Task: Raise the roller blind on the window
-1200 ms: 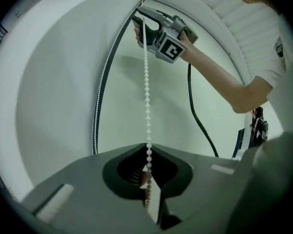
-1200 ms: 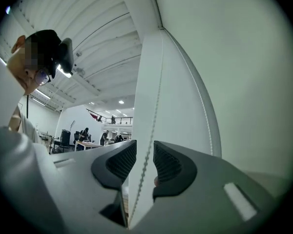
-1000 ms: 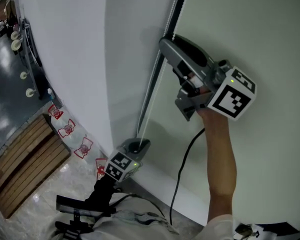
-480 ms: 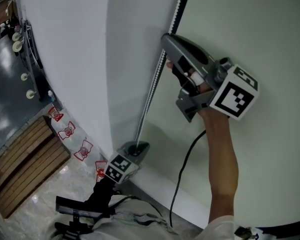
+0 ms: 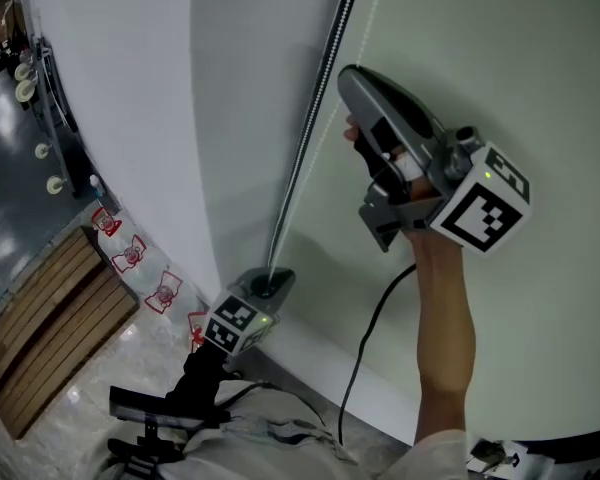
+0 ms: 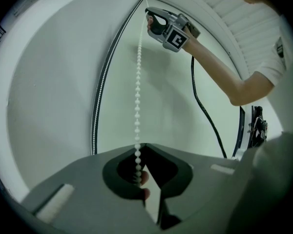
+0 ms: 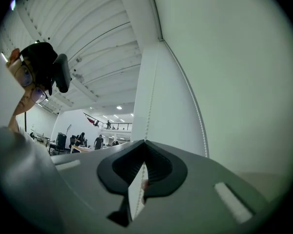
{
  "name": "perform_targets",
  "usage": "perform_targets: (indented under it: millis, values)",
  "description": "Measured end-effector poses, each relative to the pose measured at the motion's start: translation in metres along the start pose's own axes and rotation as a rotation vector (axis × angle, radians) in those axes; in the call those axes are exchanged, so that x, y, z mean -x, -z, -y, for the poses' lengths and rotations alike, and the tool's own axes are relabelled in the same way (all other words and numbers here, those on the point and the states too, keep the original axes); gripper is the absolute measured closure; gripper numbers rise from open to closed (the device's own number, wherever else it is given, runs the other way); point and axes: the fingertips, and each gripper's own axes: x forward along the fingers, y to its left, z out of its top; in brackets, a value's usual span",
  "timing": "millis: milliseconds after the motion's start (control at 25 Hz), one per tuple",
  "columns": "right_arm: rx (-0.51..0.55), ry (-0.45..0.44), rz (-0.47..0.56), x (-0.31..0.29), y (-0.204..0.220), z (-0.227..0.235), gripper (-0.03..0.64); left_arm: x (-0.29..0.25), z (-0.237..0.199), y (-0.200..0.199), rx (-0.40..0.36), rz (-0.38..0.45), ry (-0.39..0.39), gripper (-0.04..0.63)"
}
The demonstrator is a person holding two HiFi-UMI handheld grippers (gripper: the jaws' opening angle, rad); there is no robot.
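A white roller blind (image 5: 130, 98) hangs at the left, and its white bead chain (image 5: 302, 193) runs down along its edge. My left gripper (image 5: 270, 286) is low by the sill, shut on the chain (image 6: 137, 96), which enters its jaws (image 6: 139, 167). Higher up the same chain, my right gripper (image 5: 346, 76) is held up by an outstretched arm. In the right gripper view its jaws (image 7: 142, 172) are shut with the chain (image 7: 149, 111) running through them. It also shows in the left gripper view, right gripper (image 6: 149, 18) at the top.
A pale green wall (image 5: 500, 68) lies right of the chain, and a dark beaded strand (image 6: 101, 82) runs beside the blind's edge. A black cable (image 5: 365, 338) hangs from the right gripper. A slatted wooden bench (image 5: 40, 308) and red floor markers (image 5: 130, 253) lie below left.
The right gripper's jaws have shut onto the bead chain, and it has shifted slightly rightward in the head view. The left gripper has kept its hold and place.
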Motion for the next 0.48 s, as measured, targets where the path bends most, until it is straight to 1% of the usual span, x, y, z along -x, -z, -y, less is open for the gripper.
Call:
perform_targets:
  millis: [200, 360, 480]
  values:
    - [0.019, 0.001, -0.059, -0.004, 0.004, -0.005, 0.614, 0.000, 0.001, -0.003, 0.003, 0.002, 0.001, 0.597]
    - [0.013, -0.011, -0.070, -0.005, 0.007, -0.010, 0.614, 0.000, 0.002, -0.005, -0.001, 0.009, 0.008, 0.597]
    - [0.022, -0.007, -0.127, -0.006, 0.025, -0.009, 0.614, 0.000, 0.001, -0.006, -0.003, 0.015, 0.004, 0.597]
